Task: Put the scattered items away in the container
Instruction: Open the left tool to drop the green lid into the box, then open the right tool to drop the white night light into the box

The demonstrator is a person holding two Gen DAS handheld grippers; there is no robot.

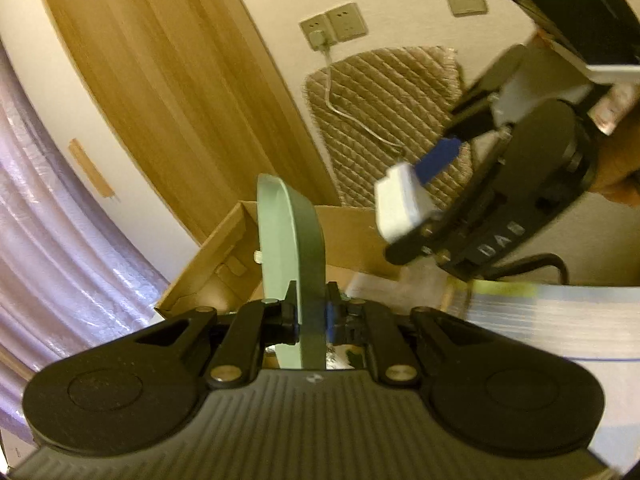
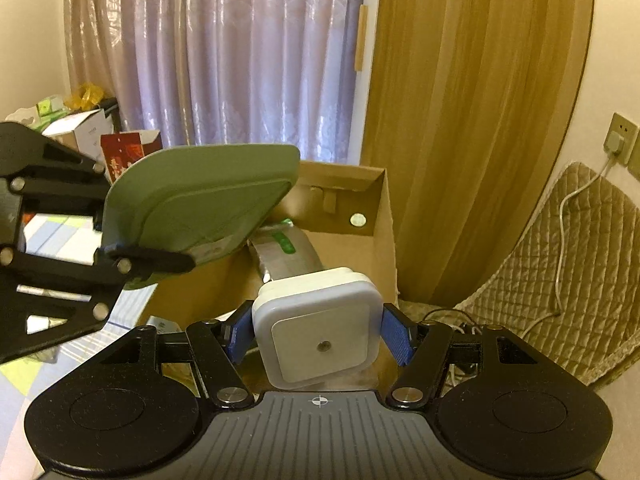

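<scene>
My left gripper [image 1: 312, 316] is shut on a pale green flat tray [image 1: 288, 248], which stands edge-on between its fingers. Behind it lies the open cardboard box [image 1: 208, 260]. At the upper right my right gripper [image 1: 412, 204] holds a white square plug-in device [image 1: 400, 208] between blue pads. In the right wrist view that gripper [image 2: 320, 336] is shut on the white device [image 2: 320, 336] just before the cardboard box [image 2: 380, 240], which holds a silver and green packet [image 2: 288, 256]. The green tray [image 2: 200, 200] hangs over the box's left side, held by my left gripper [image 2: 132, 264].
A quilted beige cushion [image 2: 560, 280] leans on the wall to the right, with a white cable [image 2: 560, 248] running to a wall socket [image 2: 618, 140]. Curtains [image 2: 240, 60] hang behind the box. Cartons [image 2: 88, 132] are piled at the far left. Striped bedding [image 1: 540, 320] lies underneath.
</scene>
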